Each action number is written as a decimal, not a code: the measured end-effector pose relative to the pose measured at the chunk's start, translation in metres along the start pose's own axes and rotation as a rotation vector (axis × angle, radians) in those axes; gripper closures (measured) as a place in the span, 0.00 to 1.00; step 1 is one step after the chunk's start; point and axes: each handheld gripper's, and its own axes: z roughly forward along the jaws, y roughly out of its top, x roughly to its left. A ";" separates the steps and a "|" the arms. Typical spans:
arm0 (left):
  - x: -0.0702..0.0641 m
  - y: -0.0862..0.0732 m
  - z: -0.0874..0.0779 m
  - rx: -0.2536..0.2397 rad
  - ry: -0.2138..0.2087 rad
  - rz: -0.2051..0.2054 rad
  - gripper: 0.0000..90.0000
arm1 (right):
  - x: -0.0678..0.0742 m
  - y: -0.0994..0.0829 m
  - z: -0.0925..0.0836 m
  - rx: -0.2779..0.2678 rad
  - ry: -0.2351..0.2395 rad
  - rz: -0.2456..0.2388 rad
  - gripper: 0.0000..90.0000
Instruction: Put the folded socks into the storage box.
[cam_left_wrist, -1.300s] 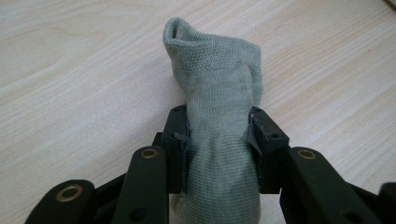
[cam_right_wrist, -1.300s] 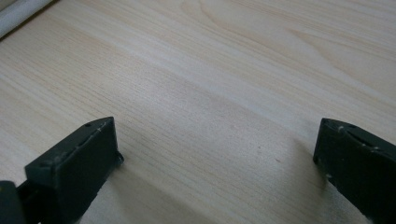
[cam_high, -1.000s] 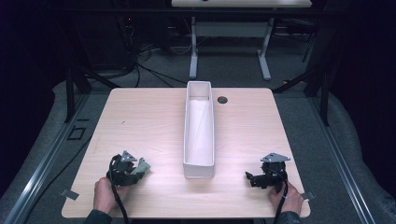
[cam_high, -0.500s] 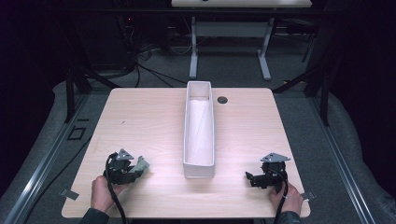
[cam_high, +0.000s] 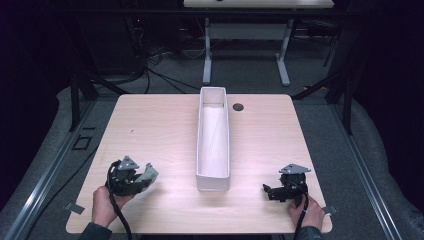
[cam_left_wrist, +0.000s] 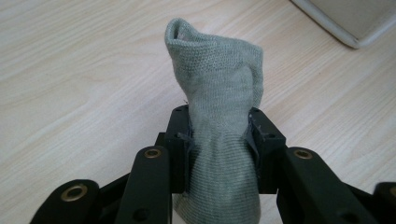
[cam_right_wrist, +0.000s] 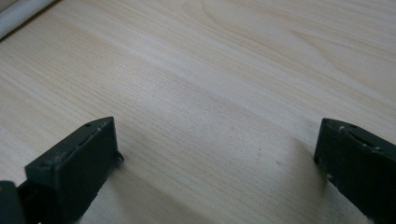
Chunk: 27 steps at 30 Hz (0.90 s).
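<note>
A grey-green sock (cam_left_wrist: 217, 93) is pinched between the two black jaws of my left gripper (cam_left_wrist: 218, 135), its free end sticking up past the tips. From above, the left gripper (cam_high: 141, 176) is near the table's front left, with the sock (cam_high: 148, 173) pale at its tip, lifted a little off the wood. At the front right, my right gripper (cam_high: 267, 191) rests low over the table, pointing left. Its jaws (cam_right_wrist: 217, 149) stand wide apart with bare wood between them.
A long white bin (cam_high: 213, 177) runs down the middle of the wooden table (cam_high: 160, 125), its near end between the two grippers. A dark round grommet (cam_high: 238, 106) lies right of the bin's far end. A corner of the bin (cam_left_wrist: 348, 23) lies ahead of the left gripper.
My left gripper has risen slightly with the sock in it. The right gripper has stayed put.
</note>
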 end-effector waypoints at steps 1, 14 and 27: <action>0.000 0.001 -0.001 -0.003 -0.001 -0.001 0.73 | 0.000 0.000 0.000 0.000 0.000 0.000 0.00; -0.005 0.018 -0.016 -0.025 -0.011 0.038 0.73 | 0.000 0.000 0.000 0.000 0.000 0.000 0.00; -0.013 0.036 -0.020 -0.033 -0.028 0.079 0.73 | 0.000 0.000 0.000 0.000 0.000 0.000 0.00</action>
